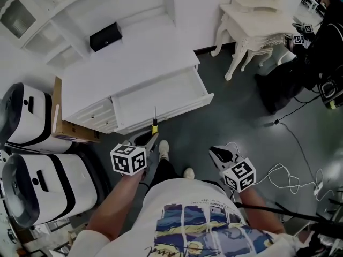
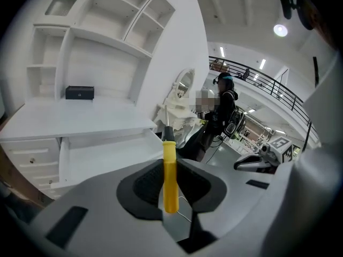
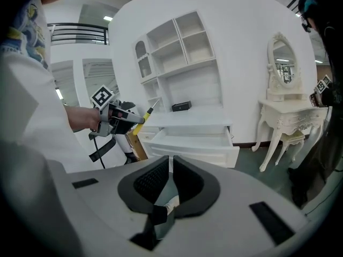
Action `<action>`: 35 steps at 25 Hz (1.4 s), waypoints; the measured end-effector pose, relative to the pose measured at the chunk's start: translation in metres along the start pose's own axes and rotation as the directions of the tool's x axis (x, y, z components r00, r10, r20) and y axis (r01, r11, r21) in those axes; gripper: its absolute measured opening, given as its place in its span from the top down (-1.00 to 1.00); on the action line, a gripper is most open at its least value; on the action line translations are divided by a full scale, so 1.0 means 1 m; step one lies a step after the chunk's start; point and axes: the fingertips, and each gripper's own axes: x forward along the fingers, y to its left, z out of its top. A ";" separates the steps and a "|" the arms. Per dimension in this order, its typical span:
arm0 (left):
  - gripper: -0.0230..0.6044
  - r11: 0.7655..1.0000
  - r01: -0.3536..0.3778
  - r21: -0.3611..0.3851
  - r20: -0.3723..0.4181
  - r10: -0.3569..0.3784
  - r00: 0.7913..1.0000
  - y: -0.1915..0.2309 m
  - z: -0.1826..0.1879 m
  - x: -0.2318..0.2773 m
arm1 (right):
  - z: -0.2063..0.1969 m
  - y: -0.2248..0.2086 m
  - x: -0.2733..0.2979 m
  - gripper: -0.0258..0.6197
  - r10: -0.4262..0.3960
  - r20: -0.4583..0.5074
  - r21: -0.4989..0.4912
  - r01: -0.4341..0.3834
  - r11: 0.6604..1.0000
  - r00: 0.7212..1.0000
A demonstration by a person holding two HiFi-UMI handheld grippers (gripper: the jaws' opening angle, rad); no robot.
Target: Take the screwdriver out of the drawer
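Yellow plastic on the handle, thin steel for the shaft: that's the one screwdriver [image 1: 155,124]. In the head view it's outside the open white drawer [image 1: 177,110], just in front of the drawer's front wall and over the dark floor [image 1: 236,111], shaft aimed back at the drawer. The left gripper [image 1: 151,139], grey with its marker cube, has it by the handle. The right gripper [image 1: 218,154] hangs well apart on the other side, nothing in it. Count here: one screwdriver, one open drawer with nothing showing inside, two grippers, and one small black box [image 1: 105,36] up on the white desk [image 1: 134,68].

Over to the left gripper view: the dark fingers [image 2: 146,189] are clamped on the yellow handle [image 2: 170,178] from both sides. The handle is upright between them, with the shaft poking up past the tips. Behind it the drawer [image 2: 107,155] is pulled out and bare.

Right gripper view now: its fingers [image 3: 153,181] are drawn close, only a thin slit between them, grasping nothing. Out past them you see the left gripper [image 3: 135,120] carrying the screwdriver [image 3: 146,113] to the side of the drawer [image 3: 193,142], apart from it.

My read: the taking-out itself looks done. What may be left is putting the tool down somewhere, and perhaps shutting the drawer, though the task doesn't ask for that.
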 end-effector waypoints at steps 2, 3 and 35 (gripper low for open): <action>0.66 1.000 0.005 0.000 0.010 -0.005 1.000 -0.007 0.000 -0.004 | -0.001 0.001 -0.002 0.79 0.005 -0.002 -0.007 -0.005 1.000 1.000; 0.66 1.000 0.006 0.001 0.013 -0.006 1.000 -0.009 0.000 -0.006 | -0.001 0.002 -0.003 0.79 0.007 -0.004 -0.011 -0.007 1.000 1.000; 0.66 1.000 0.023 -0.005 0.020 -0.023 1.000 -0.035 -0.016 -0.024 | 0.004 0.021 -0.002 0.84 0.048 0.010 -0.067 -0.047 0.997 0.999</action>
